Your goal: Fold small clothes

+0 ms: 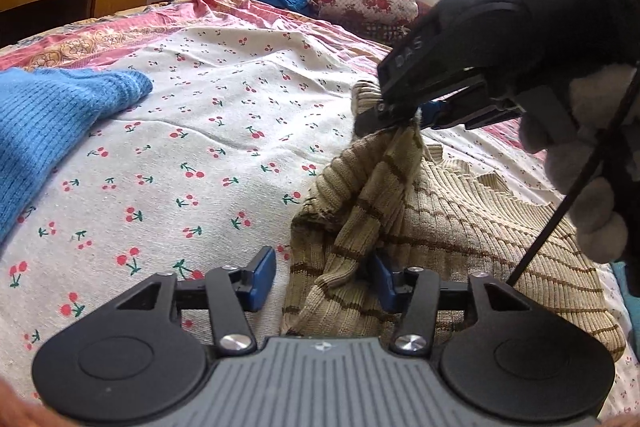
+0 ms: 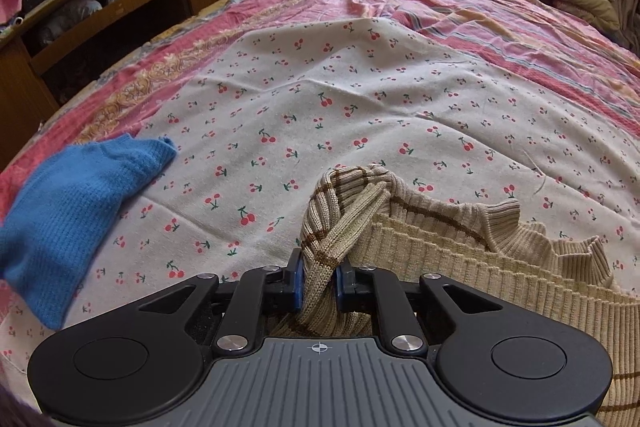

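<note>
While the beige striped sweater (image 2: pixel 460 267) is lying bunched at the near right of the cherry-print sheet (image 2: pixel 360 99) on the bed, the right gripper (image 2: pixel 318 285) is pinching its sleeve (image 2: pixel 340 223) between jaws pressed together on the knit, the sleeve hanging lifted off the body. With jaws spread, the left gripper (image 1: pixel 320 279) is hovering at the sweater's near left edge, cloth between the pads but not gripped. Beside the sheet's left edge a blue knit garment (image 2: pixel 76 203) is lying well apart, leaving bare sheet between and beyond.
</note>
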Available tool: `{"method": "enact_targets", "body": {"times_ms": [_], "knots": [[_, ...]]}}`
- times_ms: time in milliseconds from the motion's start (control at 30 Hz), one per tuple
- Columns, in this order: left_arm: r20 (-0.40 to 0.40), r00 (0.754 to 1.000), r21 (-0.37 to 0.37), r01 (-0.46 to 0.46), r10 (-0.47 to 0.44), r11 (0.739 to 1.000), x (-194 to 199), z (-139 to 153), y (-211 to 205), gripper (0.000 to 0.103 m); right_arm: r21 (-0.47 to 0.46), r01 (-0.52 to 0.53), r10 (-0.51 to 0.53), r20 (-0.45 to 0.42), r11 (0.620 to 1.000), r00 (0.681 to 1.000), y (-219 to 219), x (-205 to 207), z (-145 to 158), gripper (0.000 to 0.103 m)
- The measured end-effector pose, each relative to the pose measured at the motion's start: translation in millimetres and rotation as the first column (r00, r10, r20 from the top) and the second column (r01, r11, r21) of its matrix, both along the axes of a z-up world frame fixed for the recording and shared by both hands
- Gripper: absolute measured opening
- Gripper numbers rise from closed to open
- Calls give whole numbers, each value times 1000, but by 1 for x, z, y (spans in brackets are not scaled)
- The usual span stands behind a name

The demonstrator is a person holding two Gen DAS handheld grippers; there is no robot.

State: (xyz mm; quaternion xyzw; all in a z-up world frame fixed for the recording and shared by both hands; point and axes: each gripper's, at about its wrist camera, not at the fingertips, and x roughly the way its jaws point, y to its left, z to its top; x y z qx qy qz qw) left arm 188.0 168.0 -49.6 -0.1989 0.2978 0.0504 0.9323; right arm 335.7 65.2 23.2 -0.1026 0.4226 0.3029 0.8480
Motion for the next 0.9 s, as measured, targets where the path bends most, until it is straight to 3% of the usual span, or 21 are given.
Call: {"method": "enact_targets", "body": {"times_ms": [133,267,467,567,733,867,900], "knots": [[10,1000,3,-2,2,1000,-1,-2,-2,66,21,7,-7,-5,1000,1000,-9,0,6,13],[27,1000,20,1,-2,1000,0,-3,-6,64,25,14,-14,-5,1000,1000,-15,-2,9,13],[60,998,-58,7,-3,998,-6,-1,2,34,28,23,-23,0,999,1000,-24,-4,17,13],[93,996,-69,14,-8,997,-10,4,2,27,26,27,-27,9,999,1000,-29,-6,21,13],[122,992,-114,36,-22,993,-18,10,-1,25,37,37,-37,20,999,999,-43,-11,30,13],[135,990,-81,38,-27,996,-23,16,-7,26,56,44,-46,25,997,999,-54,-16,37,13],[132,991,-77,31,-21,997,-24,15,-9,31,62,45,-47,26,997,999,-57,-17,39,13]]}}
